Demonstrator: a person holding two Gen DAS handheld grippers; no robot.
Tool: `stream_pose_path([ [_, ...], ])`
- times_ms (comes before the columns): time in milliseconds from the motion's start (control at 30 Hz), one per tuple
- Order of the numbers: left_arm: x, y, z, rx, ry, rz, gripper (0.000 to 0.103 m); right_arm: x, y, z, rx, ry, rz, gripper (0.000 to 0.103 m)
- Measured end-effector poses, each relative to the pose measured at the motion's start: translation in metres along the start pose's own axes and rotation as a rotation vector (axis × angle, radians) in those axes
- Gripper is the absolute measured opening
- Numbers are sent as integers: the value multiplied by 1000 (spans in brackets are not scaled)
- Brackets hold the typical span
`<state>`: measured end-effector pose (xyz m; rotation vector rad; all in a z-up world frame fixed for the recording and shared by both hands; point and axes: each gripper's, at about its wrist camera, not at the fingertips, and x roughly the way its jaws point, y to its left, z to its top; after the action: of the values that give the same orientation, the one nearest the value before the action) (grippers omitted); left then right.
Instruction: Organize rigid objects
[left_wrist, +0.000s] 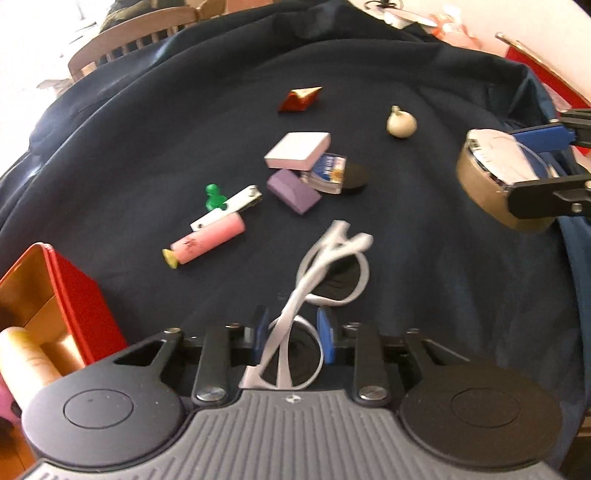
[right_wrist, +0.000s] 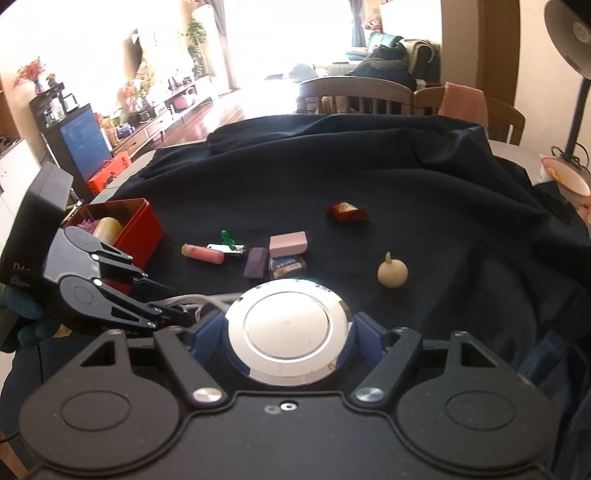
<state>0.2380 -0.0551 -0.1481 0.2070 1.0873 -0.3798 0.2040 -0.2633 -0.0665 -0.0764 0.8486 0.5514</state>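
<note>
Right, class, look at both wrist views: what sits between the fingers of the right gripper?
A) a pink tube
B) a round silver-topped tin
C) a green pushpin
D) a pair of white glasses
B: the right gripper has its blue pads on either side of the round silver-topped tin, while the white glasses are at the left gripper.

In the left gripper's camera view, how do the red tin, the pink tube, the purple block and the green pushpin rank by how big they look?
1. Red tin, though it sits nearest the camera and is cut off by the edge.
2. Pink tube.
3. Purple block, close to the tube in bulk, so that ranking is unsure.
4. Green pushpin.
</note>
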Motion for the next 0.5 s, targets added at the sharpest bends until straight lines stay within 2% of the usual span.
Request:
stream_pose_path([
  [67, -3, -4, 0, 17, -7, -4, 19, 0, 1, -1, 9, 1, -7, 76],
  [167, -7, -7, -1, -7, -24, 18, 6, 0, 4, -2, 17, 1, -13, 76],
  [333, -11, 0, -7, -103, -49, 43, 5, 1, 13, -2, 18, -3, -18, 76],
  [500, -30, 13, -12, -221, -88, 30, 5, -2, 24, -1, 15, -15, -21, 76],
])
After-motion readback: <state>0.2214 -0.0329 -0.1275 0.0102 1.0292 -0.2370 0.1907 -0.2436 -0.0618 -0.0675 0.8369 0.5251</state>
